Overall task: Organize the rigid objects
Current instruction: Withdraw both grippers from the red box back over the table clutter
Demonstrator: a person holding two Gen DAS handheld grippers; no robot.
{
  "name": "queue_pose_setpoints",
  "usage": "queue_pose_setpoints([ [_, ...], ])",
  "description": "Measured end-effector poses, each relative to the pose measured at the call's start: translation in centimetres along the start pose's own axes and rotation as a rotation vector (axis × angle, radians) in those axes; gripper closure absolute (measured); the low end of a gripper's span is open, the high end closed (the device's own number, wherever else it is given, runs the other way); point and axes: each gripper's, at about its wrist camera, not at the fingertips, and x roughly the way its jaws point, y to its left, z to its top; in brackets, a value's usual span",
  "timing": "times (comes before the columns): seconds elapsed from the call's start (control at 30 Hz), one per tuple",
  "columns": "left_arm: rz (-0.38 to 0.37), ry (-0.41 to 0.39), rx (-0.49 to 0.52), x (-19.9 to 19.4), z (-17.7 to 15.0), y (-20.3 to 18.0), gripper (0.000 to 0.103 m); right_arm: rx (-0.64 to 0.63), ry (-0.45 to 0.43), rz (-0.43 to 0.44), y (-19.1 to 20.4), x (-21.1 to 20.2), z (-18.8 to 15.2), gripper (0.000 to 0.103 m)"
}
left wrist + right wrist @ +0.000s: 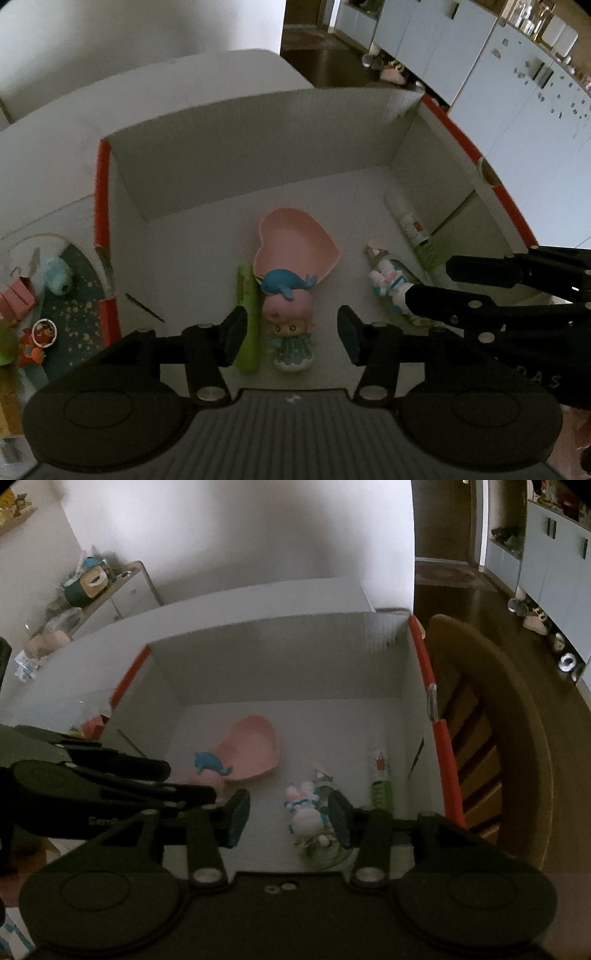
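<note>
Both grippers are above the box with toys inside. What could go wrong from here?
The left gripper and right gripper hang close together over the box, so they may collide. The blue whale rests on the doll's head and the pink heart dish; a nudge could dislodge it.

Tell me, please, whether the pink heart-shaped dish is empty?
Empty: the pink heart-shaped dish shows bare inside; the blue whale only overlaps its tip.
</note>
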Motion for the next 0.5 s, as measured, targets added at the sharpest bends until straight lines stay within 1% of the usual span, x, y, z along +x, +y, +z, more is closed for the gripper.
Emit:
queue_pose_setpoints([
  [0.03, 0.003, -0.009, 0.004, -0.3, -0.1, 0.0, 0.050, 0.000, -0.006, 0.003, 0.1, -0.4, 0.0, 0.052],
  [0.2, 0.011, -0.063, 0.015, -2.3, -0.8, -0.1, 0.050, -0.002, -0.037, 0.013, 0.9, -2.1, 0.1, 0.041],
  [0.47, 0.016, -0.154, 0.017, -6.0, -2.0, 0.7, 0.050, -0.006, -0.075, 0.033, 2.2, -4.5, -0.4, 0.038],
  [0.5, 0.012, -0.163, 0.011, -6.4, -2.2, 0.8, 0.050, -0.006, -0.079, 0.036, 2.5, -4.8, -0.4, 0.036],
])
